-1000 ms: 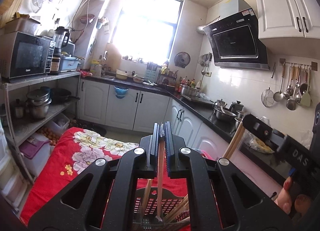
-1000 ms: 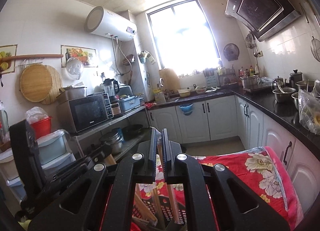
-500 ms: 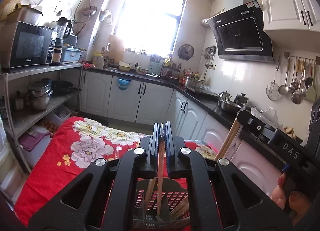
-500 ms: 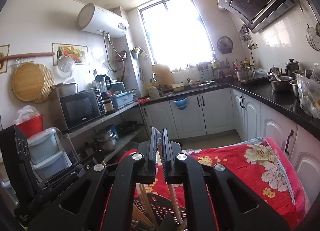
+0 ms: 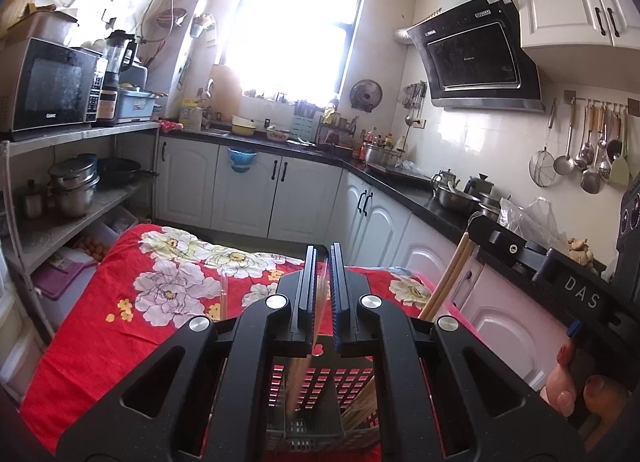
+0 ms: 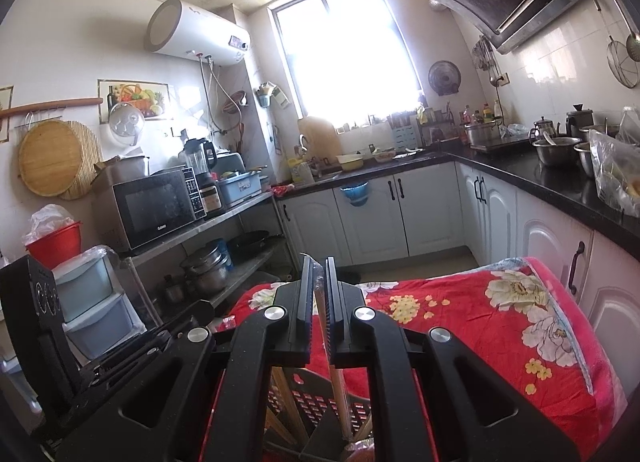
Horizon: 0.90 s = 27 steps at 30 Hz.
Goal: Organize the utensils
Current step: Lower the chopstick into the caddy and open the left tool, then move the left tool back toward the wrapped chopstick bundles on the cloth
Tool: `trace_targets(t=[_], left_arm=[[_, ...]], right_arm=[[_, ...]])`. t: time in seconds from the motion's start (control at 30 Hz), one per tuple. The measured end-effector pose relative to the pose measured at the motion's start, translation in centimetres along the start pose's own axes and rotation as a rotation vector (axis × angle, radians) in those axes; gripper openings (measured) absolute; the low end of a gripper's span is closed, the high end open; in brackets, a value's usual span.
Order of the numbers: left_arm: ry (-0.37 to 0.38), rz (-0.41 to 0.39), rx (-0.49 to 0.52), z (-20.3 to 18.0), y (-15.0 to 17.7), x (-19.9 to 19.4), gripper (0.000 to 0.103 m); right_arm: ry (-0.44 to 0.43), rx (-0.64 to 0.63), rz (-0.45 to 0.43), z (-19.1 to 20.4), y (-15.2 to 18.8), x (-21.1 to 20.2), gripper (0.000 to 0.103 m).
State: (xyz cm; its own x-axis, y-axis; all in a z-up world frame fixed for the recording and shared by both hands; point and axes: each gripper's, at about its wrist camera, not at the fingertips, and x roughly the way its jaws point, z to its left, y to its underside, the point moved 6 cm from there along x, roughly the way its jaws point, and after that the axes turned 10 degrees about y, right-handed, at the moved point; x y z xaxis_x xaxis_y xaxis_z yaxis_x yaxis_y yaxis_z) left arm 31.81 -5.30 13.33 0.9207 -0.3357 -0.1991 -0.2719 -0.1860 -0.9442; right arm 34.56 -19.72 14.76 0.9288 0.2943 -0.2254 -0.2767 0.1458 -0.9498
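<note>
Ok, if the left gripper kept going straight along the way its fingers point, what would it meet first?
Probably the red floral cloth. The left gripper, shut on chopsticks over the slotted basket, points slightly downward across the covered table. Beyond that are the white cabinets; depth is hard to judge through the fisheye.

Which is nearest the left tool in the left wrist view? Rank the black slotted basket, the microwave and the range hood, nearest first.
1. Black slotted basket: right below the left tool, on the red floral cloth.
2. Microwave: left, on the metal shelf.
3. Range hood: upper right on the wall; too close to the microwave to rank firmly.
</note>
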Motion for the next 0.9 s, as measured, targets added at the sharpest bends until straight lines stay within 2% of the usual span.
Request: trace_targets(t=[0.03,0.1,0.47,0.7,0.9], left_arm=[[0.001,0.0,0.002,-0.1,0.1,0.0,0.003],[0.002,0.002,0.004,-0.1,0.1,-0.1,0.003],[0.003,0.021,-0.011,0.3,0.9,-0.7,0.009],[0.012,0.044,-0.026,0.3,1.6,-1.4,0.023],[0.025,0.053,-0.015,-0.3,1.9,-2.3,0.036]], right_arm=[[-0.001,0.001,0.003,0.0,0.2,-0.1,0.008],[-0.003,0.003,0.008,-0.1,0.2,-0.2,0.019],[0.019,-0.002,0.03,-0.7,1.2,-1.4,0.023],[0.057,0.015,0.07,-1.7,2.3,-1.9,0.024],[0.074,0.025,0.098,-2.5,3.4,-3.0,0.029]])
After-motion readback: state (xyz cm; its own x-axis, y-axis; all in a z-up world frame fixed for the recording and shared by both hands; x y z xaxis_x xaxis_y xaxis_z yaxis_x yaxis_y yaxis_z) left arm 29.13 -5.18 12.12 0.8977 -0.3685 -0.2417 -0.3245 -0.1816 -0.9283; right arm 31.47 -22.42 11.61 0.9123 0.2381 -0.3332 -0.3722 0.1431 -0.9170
